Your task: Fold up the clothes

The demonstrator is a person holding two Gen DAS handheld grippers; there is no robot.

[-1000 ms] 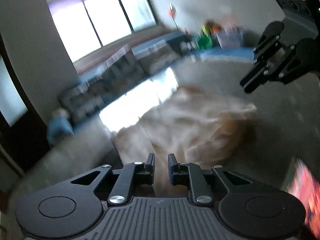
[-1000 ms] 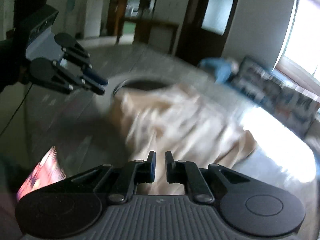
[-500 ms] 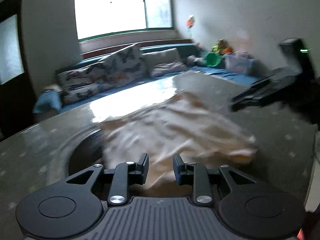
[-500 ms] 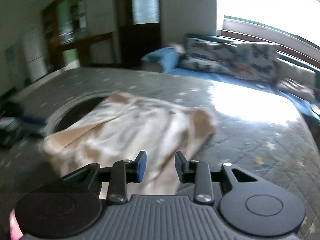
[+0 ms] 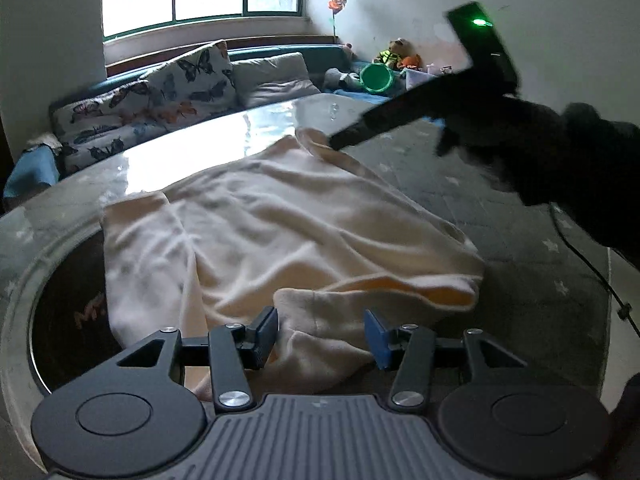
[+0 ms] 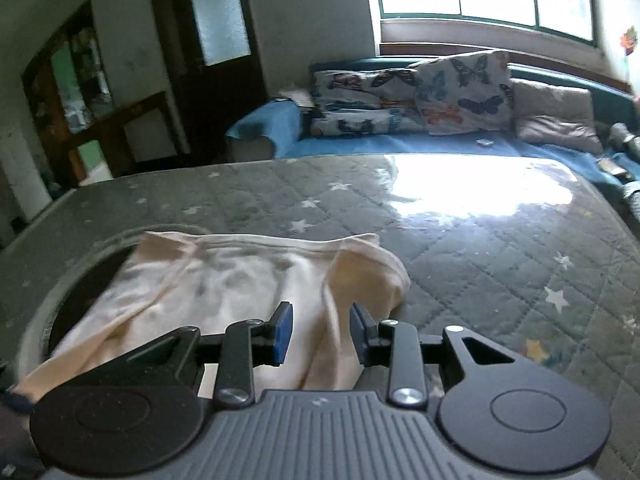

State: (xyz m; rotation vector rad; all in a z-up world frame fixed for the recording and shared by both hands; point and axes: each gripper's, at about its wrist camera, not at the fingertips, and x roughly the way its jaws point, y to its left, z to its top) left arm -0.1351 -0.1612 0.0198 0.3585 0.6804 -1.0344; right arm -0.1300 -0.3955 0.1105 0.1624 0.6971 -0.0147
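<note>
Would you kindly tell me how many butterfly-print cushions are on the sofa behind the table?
2: a flat cushion lying toward the sofa's left end, and an upright cushion leaning against the back beside it, to its right. More may be hidden behind them.

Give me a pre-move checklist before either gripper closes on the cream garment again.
1. Left gripper free of cloth: ok; its jaws are opening, a fold of the cream garment lies between them, pads not pressing.
2. Right gripper free of cloth: ok; jaws apart, a fold between them, unpinched.
3. Garment resting on the quilted table cover: ok.
4. Garment flat: not ok; wrinkled, with one edge rolled over.
5. Garment clear of the dark round inset: not ok; it overlaps it.
6. Which part of the garment each fold is: cannot tell.
</note>
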